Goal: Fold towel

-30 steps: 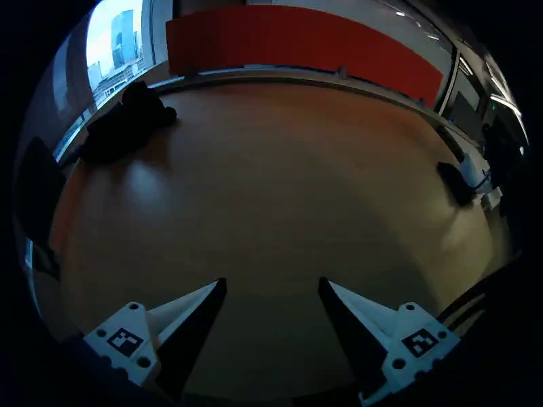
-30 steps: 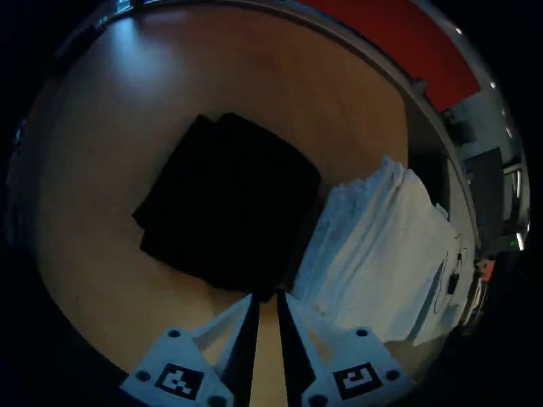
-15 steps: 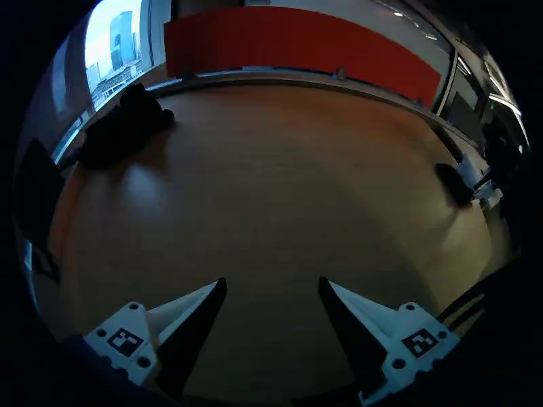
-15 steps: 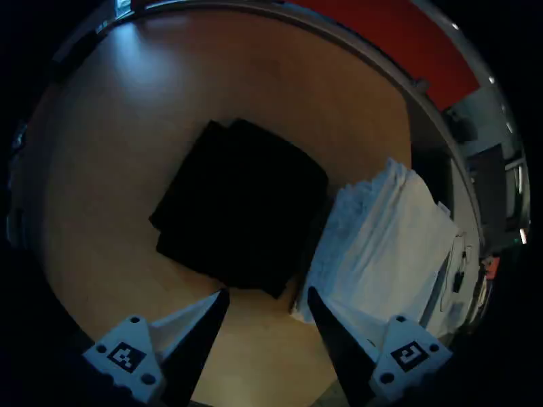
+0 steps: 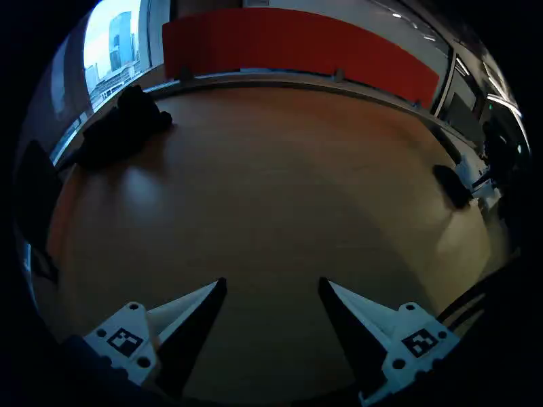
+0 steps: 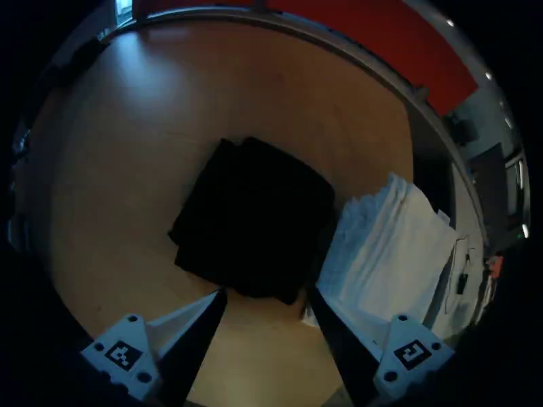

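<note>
right gripper [image 6: 268, 292] spread wide, empty, at six o'clock of the folded black towel [image 6: 254, 220]; white towels [image 6: 390, 264] just beside it at three o'clock. left gripper [image 5: 271, 279] spread wide, empty, over the wooden table [image 5: 271, 176].

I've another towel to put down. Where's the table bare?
Right gripper view: bare table left of the black towel and beyond it. Crowded at its right, beside the white stack. Left gripper view: wide bare table ahead.

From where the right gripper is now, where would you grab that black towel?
Probably its near edge, coming in low from this side: the black towel lies flat and folded, that edge faces the open right gripper, and white towels lie close beside it.
</note>
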Demonstrator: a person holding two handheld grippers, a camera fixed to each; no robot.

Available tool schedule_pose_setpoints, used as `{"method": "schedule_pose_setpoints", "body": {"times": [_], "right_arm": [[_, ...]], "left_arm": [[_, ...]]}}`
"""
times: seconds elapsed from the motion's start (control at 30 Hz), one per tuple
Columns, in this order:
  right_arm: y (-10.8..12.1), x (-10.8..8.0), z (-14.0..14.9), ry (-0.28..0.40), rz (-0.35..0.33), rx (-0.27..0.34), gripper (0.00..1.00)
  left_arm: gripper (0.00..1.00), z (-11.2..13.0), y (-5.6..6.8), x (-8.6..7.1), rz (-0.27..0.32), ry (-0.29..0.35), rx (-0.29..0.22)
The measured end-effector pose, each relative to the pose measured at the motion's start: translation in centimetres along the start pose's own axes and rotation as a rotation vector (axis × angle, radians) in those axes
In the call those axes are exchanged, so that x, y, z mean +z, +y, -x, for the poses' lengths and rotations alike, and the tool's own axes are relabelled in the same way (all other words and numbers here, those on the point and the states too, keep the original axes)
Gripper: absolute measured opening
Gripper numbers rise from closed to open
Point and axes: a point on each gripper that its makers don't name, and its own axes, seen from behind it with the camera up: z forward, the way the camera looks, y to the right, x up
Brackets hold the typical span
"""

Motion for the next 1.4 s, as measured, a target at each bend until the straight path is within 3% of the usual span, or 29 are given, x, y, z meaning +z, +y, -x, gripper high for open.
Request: {"method": "schedule_pose_setpoints", "body": {"times": [0.23,0.4,1.07,1.4], "right_arm": [[-1.8,-0.2,-1.2,0.033,-0.037,0.028,0.94],[-2.7,0.0,-1.9,0.054,-0.062,0.073,1.00],[-4.0,2.6,0.1,0.013,-0.086,0.108,1.00],[-3.7,2.2,-0.4,0.034,-0.087,0.115,1.00]], "left_arm": [[1.00,-0.2,-0.2,-0.1,-0.001,0.006,-0.005],[1.00,-0.3,-0.2,-0.2,-0.001,0.011,-0.006],[1.00,0.3,-0.5,-0.5,-0.016,0.001,-0.003],[1.00,0.0,-0.4,-0.5,-0.018,0.005,-0.002]]}}
